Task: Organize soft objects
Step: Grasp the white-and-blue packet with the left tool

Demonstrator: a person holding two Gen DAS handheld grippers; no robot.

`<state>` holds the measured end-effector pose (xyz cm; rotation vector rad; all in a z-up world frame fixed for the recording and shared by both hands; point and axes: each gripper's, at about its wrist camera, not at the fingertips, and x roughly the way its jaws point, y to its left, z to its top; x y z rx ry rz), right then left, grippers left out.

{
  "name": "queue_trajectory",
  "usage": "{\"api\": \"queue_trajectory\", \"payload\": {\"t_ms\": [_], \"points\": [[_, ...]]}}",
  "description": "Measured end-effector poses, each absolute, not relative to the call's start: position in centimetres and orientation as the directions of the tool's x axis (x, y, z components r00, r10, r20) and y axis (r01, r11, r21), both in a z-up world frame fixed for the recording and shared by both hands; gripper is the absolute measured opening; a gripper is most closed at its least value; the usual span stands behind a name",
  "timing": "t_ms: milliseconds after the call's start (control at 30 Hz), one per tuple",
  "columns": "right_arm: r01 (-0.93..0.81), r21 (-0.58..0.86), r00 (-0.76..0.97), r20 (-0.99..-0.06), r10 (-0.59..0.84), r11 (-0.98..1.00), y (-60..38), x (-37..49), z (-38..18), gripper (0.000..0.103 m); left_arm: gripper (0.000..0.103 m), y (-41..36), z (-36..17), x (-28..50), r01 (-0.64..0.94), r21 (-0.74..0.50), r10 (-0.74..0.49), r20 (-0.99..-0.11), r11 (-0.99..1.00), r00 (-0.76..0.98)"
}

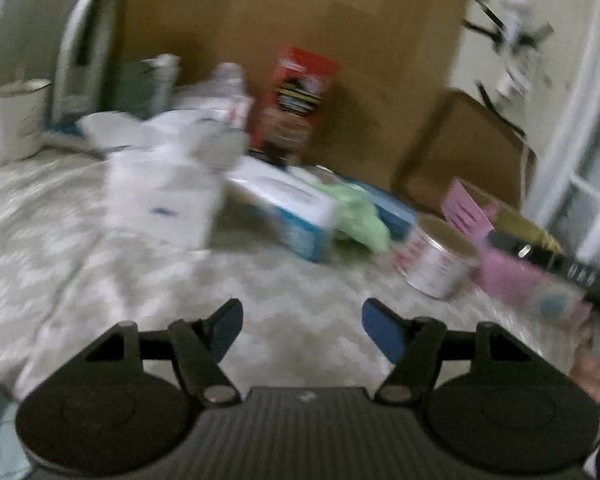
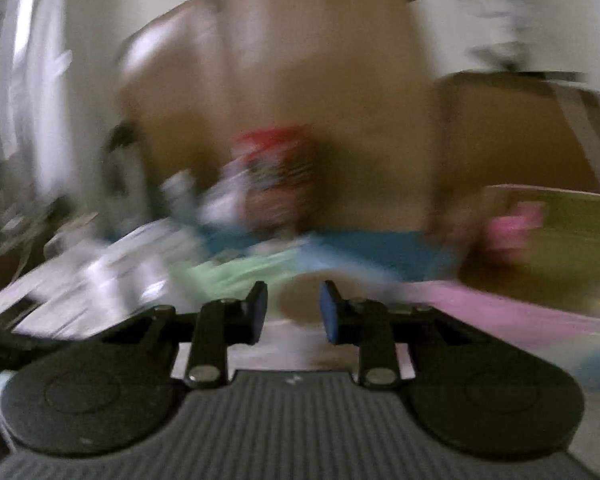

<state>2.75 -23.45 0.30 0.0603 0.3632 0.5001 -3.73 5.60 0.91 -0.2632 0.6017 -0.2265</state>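
In the left wrist view my left gripper (image 1: 302, 322) is open over the grey-and-white patterned cover (image 1: 100, 280), with nothing between its blue pads. Ahead lie a crumpled green cloth (image 1: 360, 216) against a white-and-blue tissue box (image 1: 288, 212), a white soft pack (image 1: 164, 196) to the left, and a pink soft item (image 1: 516, 280) at the right. The right wrist view is heavily blurred. There my right gripper (image 2: 294, 308) shows a narrow gap between its pads with nothing in it. The green cloth (image 2: 240, 272) lies just beyond it and the pink item (image 2: 500, 312) to its right.
A tin can (image 1: 436, 264) stands beside the pink item. A red box (image 1: 296, 96), a water bottle (image 1: 228, 96) and a white mug (image 1: 16, 120) sit further back, in front of tall cardboard (image 1: 300, 20). At the right edge are a black device (image 1: 560, 264) and a hand (image 1: 588, 360).
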Motion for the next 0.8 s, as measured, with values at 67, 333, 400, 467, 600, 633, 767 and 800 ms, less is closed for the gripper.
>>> {"api": "queue_trajectory", "payload": {"t_ms": [67,333,400,467,600,633,767,800], "points": [[-0.536,0.103,0.767,-0.356,0.534,0.838,-19.8,3.3,0.0,0.036,0.067,7.2,0.8,-3.7,0.101,-0.334,-0.272,-0.518,0.937,0.811],[-0.608,-0.119,0.743,-0.434,0.51,0.785,-9.6,7.5,-2.0,0.053,0.068,10.5,0.9,-4.6,0.077,-0.378,-0.265,-0.477,0.923,0.838],[-0.613,-0.071,0.711,-0.483,0.511,0.787,-10.1,7.7,-1.8,0.034,0.068,10.9,0.9,-4.7,0.068,-0.394,-0.264,-0.468,0.916,0.843],[-0.619,0.164,0.619,-0.501,0.605,0.769,-12.5,7.4,-0.6,0.033,0.068,11.3,1.0,-5.1,0.075,-0.408,-0.273,-0.453,0.91,0.849],[-0.554,0.56,0.427,-0.444,0.788,0.616,-18.9,5.5,0.3,0.039,0.069,11.7,1.7,-5.6,0.102,-0.416,-0.292,-0.424,0.903,0.857],[-0.528,0.614,0.401,-0.428,0.81,0.586,-20.3,5.0,-0.1,0.045,0.069,11.7,1.8,-5.6,0.113,-0.423,-0.305,-0.42,0.899,0.855],[-0.411,0.445,0.617,-0.507,0.602,0.796,-23.9,1.5,-1.0,0.078,0.07,10.7,2.0,-5.4,0.151,-0.43,-0.347,-0.423,0.89,0.837],[-0.408,0.381,0.662,-0.503,0.556,0.83,-24.4,0.2,-1.1,0.078,0.069,10.4,2.0,-5.3,0.16,-0.427,-0.354,-0.425,0.89,0.833]]}}
